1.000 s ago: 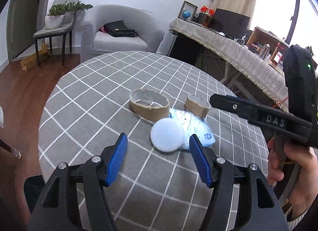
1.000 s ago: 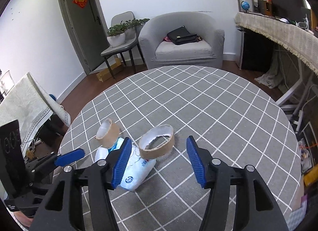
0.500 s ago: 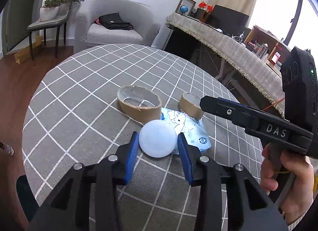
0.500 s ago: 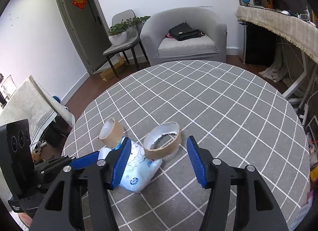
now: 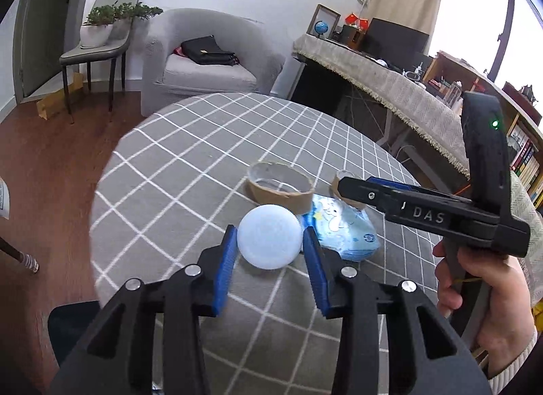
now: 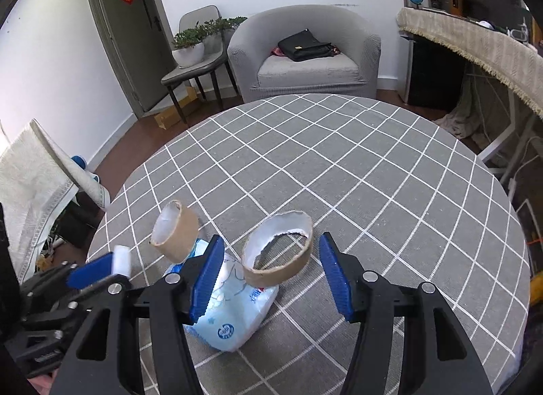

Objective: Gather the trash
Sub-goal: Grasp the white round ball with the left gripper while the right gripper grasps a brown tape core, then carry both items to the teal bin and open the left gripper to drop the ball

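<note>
My left gripper (image 5: 269,242) is shut on a white round lid (image 5: 269,225), its blue pads pressed on both edges, and holds it just above the checked table (image 5: 190,164). Behind the lid lie a wide cardboard tape ring (image 5: 279,187), a blue-and-white tissue packet (image 5: 342,230) and a small cardboard roll (image 5: 337,184), which is mostly hidden by my right gripper's body. In the right wrist view my right gripper (image 6: 271,276) stands open, with the wide ring (image 6: 278,249) between its pads and untouched. The packet (image 6: 234,310) lies under the left pad, and the small roll (image 6: 174,228) leans on it.
A hand (image 5: 485,296) holds the right gripper at the table's right side. Beyond the table stand a grey armchair (image 6: 305,55) with a black bag, a chair with a potted plant (image 6: 193,45) and a long covered desk (image 6: 475,41). A cloth-draped thing (image 6: 30,171) is at the left.
The left jaws have closed on the white lid, and it now sits higher than the table. The right gripper has edged in closer over the wide ring, still open.
</note>
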### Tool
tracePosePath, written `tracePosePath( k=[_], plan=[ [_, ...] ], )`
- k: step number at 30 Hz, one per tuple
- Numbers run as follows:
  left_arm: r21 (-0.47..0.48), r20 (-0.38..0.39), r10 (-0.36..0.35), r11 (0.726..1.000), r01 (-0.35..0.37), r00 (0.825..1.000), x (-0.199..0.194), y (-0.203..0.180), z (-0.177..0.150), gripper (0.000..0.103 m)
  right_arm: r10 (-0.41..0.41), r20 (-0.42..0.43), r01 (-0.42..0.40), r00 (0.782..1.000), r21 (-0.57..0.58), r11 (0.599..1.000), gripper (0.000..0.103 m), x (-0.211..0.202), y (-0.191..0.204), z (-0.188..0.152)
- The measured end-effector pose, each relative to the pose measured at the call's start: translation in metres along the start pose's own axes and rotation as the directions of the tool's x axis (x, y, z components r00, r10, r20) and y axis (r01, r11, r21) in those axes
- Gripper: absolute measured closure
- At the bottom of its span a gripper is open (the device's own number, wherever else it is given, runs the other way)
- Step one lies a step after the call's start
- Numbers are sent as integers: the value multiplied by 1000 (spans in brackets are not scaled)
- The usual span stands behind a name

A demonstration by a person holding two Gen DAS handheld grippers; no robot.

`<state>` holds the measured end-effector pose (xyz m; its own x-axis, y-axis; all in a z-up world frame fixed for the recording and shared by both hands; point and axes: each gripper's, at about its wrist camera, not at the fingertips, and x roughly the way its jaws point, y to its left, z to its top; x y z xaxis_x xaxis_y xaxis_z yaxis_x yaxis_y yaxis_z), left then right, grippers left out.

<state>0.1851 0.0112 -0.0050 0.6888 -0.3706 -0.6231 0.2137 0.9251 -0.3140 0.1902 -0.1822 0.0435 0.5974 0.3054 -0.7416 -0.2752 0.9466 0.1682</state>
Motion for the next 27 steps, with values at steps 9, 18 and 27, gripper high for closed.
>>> tracePosePath(
  k=[9, 18, 27],
  plan=[
    [-10, 16, 25, 1000, -25, 1000, -20, 22, 0, 61, -72, -20, 73, 997, 39, 997, 61, 11, -3, 0],
    [-43, 40, 67, 997, -65, 997, -43, 45, -1, 61, -59, 36, 58, 998, 10, 998, 61, 0, 16, 8],
    [-54, 47, 117, 992, -114, 992, -76, 59, -18, 61, 8, 104, -3, 995, -46, 999, 61, -33, 50, -1]
  ],
)
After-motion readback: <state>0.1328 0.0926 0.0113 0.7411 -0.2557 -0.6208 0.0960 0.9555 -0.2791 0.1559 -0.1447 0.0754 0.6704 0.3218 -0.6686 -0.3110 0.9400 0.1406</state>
